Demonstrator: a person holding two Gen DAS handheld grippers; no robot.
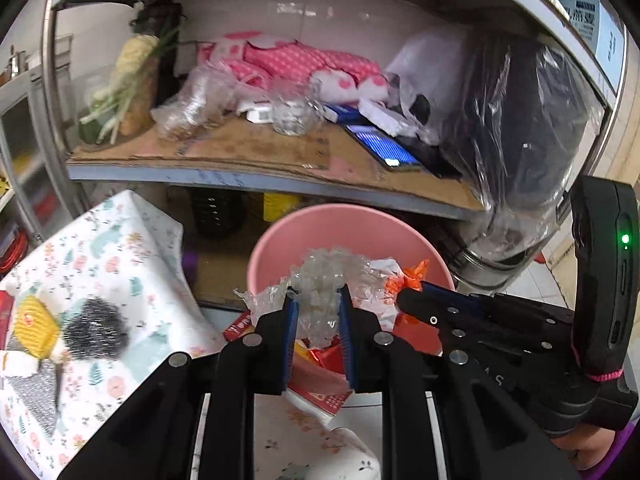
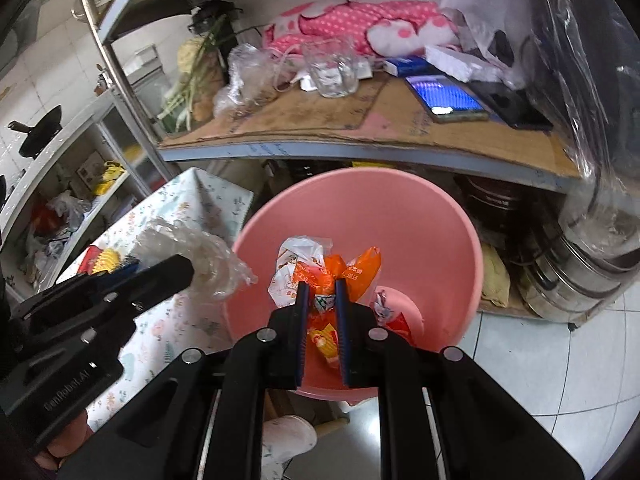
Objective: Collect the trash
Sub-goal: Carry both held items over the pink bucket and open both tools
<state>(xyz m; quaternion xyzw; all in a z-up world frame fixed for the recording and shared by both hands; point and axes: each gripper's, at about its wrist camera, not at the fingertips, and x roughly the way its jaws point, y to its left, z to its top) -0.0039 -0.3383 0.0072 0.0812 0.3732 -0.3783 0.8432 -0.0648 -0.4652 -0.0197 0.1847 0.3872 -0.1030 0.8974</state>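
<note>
A pink bin [image 1: 340,228] [image 2: 420,216] stands on the floor below a shelf. My left gripper [image 1: 318,298] is shut on a crumpled clear plastic wrapper [image 1: 324,276] and holds it over the bin's near left rim; the wrapper also shows in the right wrist view [image 2: 200,256]. My right gripper [image 2: 322,290] is shut on an orange and white snack wrapper [image 2: 320,268] held over the bin's mouth; the wrapper's orange end shows in the left wrist view [image 1: 412,274]. More wrappers [image 2: 384,308] lie inside the bin.
A table with a floral cloth [image 1: 100,264] [image 2: 180,216] stands left of the bin, with scrub pads [image 1: 72,332] on it. The cardboard-lined shelf [image 1: 260,148] above holds a glass [image 2: 332,68], a phone [image 2: 444,98], bags and a pink cloth. Steel pots [image 2: 580,276] stand at right.
</note>
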